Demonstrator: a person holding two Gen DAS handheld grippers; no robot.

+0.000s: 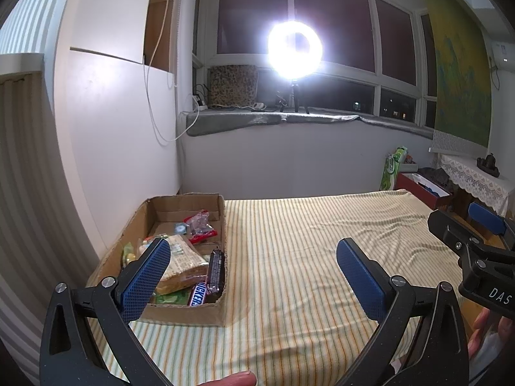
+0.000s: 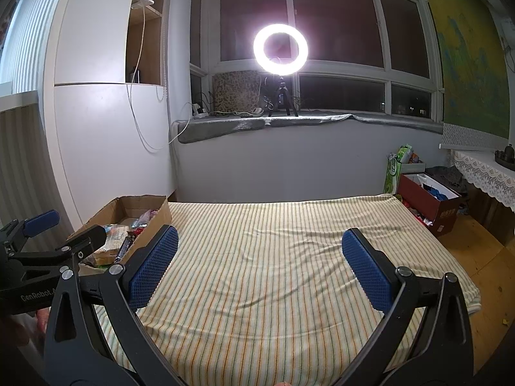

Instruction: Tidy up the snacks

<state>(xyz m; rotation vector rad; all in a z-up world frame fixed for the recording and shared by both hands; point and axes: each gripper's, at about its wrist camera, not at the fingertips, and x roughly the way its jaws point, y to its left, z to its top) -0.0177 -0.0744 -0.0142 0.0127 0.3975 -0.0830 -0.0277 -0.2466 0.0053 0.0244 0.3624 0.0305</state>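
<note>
Both grippers are hanging over the striped bed (image 2: 257, 257), released, jaws spread wide, nothing between the blue pads. The left gripper (image 1: 254, 255) is sitting just right of the box (image 1: 135, 225), its left pad overlapping the box contents in its own view; the right gripper (image 2: 260, 244) is hovering over bare sheet mid-bed, well apart from the box (image 2: 161, 217). The left view is looking straight into the open-top cardboard box at the bed's left edge by the wall, and it's showing what the right view can't: a Snickers bar (image 1: 199, 293) lying flat at the near right corner, long axis running roughly near-left to far-right, a dark bar (image 1: 216, 270) leaning along the right wall, long axis pointing away from the camera, a tan wrapped pack (image 1: 185, 262) lying mid-box, a red-edged clear bag (image 1: 199, 226) farther back, and green packets (image 1: 128, 254) at the left. The right view is only catching the box obliquely, contents mostly hidden behind the left gripper's body (image 2: 48, 257). A ring light (image 2: 280, 48) is glaring on the windowsill in both views. A fingertip (image 1: 231, 379) is showing at the bottom of the left view.
</note>
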